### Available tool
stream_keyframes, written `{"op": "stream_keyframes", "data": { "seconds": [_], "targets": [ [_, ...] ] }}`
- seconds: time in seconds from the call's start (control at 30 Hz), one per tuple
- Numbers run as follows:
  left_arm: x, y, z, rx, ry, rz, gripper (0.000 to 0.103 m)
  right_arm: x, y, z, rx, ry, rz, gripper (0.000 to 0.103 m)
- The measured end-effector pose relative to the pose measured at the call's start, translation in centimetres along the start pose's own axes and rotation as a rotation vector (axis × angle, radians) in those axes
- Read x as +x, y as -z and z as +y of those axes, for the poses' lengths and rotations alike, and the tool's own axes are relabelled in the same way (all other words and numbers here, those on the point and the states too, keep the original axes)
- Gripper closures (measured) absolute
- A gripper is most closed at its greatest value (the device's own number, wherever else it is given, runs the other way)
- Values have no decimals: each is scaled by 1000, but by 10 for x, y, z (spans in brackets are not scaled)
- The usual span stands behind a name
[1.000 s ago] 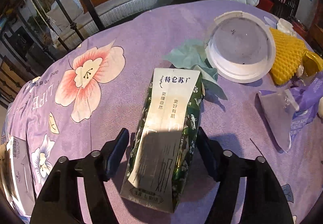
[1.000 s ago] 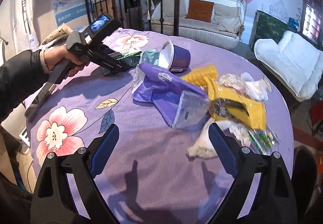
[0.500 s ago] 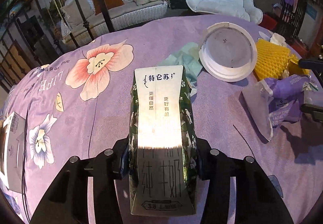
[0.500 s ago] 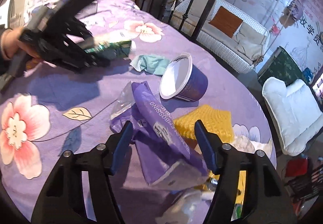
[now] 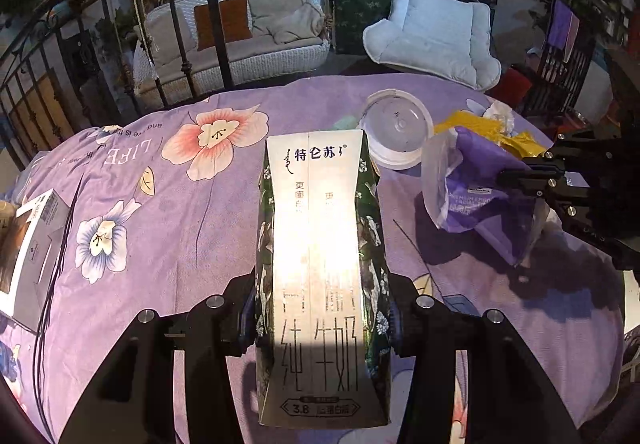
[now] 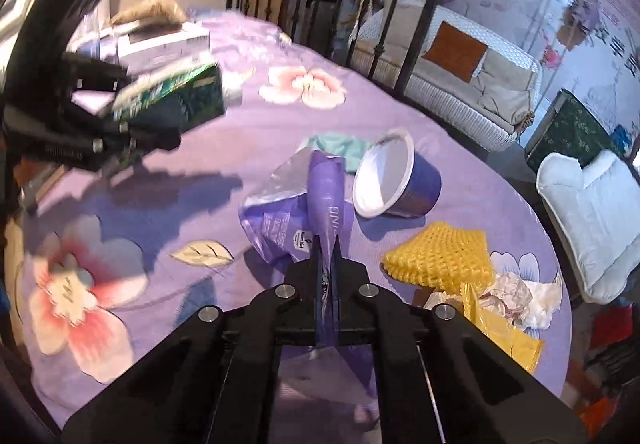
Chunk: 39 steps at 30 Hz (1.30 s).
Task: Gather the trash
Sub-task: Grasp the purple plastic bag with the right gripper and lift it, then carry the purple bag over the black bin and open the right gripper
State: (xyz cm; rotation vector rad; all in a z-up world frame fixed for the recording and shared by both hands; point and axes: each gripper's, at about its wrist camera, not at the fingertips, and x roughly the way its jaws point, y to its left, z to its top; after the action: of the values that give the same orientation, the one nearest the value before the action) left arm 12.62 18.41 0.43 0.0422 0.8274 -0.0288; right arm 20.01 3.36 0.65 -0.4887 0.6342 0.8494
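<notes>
now both grippers hold trash, where a second ago neither did; the left gripper (image 5: 322,318) then had its jaws wide around the carton (image 5: 322,264) lying on the tablecloth (image 5: 160,244), and the right gripper (image 6: 328,264) hung open over the pile; the left jaws stand about half open, pads pressed on the carton's two green sides, and the carton now looks lifted off the cloth, as the right view shows it in the air with its shadow below; the right jaws have come fully together on a fold of the purple bag (image 6: 324,199), which stands up from the pinch while its lower part seems to rest on the cloth; that judges as two pieces secured and ready to carry off, though no bin is in view; the cup (image 6: 396,179), yellow net (image 6: 436,256), green scrap (image 6: 340,145) and crumpled paper (image 6: 520,296) lie uncollected near the bag; both grippers tilt steeply down toward the table, the left one well to the left of the right and raised above it.
</notes>
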Motion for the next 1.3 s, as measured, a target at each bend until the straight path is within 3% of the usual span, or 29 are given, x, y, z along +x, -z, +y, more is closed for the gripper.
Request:
{"op": "stream_keyframes", "data": {
  "seconds": [0.3,0.57,0.83,1.3],
  "targets": [
    [-28,24,-32,-49,11,-84,54,-54,26,-2,235,-75,-115,99],
    [-33,30,-86,-46,86,-126,55,-103,70,1,338,-33,-195,99],
    [-24,22,-155,10,205,-149,55,-164,133,-34,508,117,-255,99],
    [-3,2,-264,163,395,-146,55,-237,245,-119,740,451,-239,99]
  ]
}}
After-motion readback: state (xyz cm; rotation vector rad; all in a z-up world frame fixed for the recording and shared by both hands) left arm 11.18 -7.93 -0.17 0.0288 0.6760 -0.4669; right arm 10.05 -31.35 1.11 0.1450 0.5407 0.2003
